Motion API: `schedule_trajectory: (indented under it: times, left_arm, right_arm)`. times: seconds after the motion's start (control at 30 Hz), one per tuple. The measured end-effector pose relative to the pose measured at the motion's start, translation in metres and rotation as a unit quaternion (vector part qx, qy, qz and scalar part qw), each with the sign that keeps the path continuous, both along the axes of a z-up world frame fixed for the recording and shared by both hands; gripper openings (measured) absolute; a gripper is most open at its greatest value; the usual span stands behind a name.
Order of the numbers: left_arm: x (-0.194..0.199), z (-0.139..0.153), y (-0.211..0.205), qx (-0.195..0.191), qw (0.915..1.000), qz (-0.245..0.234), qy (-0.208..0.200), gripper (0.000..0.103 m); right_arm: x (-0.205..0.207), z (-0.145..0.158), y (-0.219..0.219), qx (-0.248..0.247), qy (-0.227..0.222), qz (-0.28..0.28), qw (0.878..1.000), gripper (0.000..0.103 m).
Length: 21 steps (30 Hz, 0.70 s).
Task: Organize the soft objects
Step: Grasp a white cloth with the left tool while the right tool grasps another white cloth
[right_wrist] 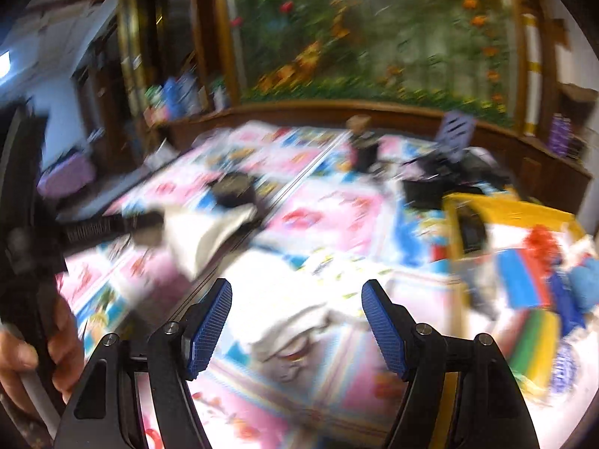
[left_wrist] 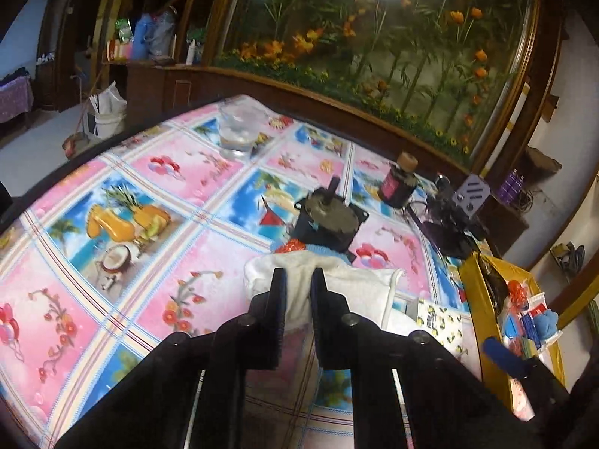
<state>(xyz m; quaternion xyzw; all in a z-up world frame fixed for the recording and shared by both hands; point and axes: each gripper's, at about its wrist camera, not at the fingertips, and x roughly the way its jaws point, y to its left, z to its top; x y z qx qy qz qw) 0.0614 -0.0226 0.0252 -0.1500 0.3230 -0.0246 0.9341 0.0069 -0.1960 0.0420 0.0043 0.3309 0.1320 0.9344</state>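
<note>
Left tongs [left_wrist: 298, 275] pinch white cloth [left_wrist: 348, 280] over patterned tablecloth [left_wrist: 149, 202].

Glossy printed tablecloth [left_wrist: 157, 202], soft white cloth [left_wrist: 359, 280], clear glass [left_wrist: 239, 127].

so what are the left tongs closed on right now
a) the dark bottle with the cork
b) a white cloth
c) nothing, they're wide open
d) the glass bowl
b: the left tongs are pinched shut on the white cloth, whose fabric bunches up between the two fingers, while the glass bowl and the corked bottle stand untouched further back.
</note>
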Motion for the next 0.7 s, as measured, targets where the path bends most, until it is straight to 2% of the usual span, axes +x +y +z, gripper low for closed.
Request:
schedule_trajectory:
  times: [0.13,0.27,0.4,0.47,0.5,0.53,0.6,0.67,0.7]
  left_arm:
    - [-0.005,0.007,-0.002,0.02,0.9995,0.008,-0.022,0.012]
    - [-0.003,0.005,0.001,0.016,0.9997,0.011,-0.015,0.012]
    - [-0.002,0.002,-0.001,0.02,0.9997,0.009,-0.007,0.012]
    - [-0.002,0.001,-0.002,0.022,0.9997,0.007,-0.003,0.012]
    - [-0.002,0.001,-0.003,0.022,0.9997,0.005,-0.002,0.012]
    - [-0.001,0.0,-0.004,0.024,0.9997,0.004,0.001,0.012]
    - [-0.001,-0.001,-0.005,0.026,0.9996,0.002,0.004,0.012]
    - [0.001,-0.002,-0.005,0.026,0.9996,0.0,0.008,0.012]
    - [0.0,-0.002,-0.005,0.025,0.9996,0.0,0.009,0.012]
  right_arm:
    - [0.014,-0.01,0.029,-0.046,0.01,0.03,0.998,0.076]
    - [0.029,-0.019,0.048,-0.052,0.033,0.06,0.996,0.076]
    - [0.044,-0.033,0.057,-0.093,0.056,0.044,0.993,0.076]
    - [0.046,-0.035,0.055,-0.094,0.055,0.042,0.993,0.073]
    - [0.046,-0.034,0.054,-0.091,0.052,0.044,0.993,0.061]
    - [0.046,-0.035,0.054,-0.089,0.056,0.048,0.993,0.037]
    - [0.05,-0.043,0.054,-0.076,0.094,0.072,0.99,0.011]
    - [0.045,-0.043,0.056,-0.088,0.086,0.077,0.989,0.009]
    - [0.042,-0.041,0.056,-0.088,0.083,0.083,0.989,0.005]
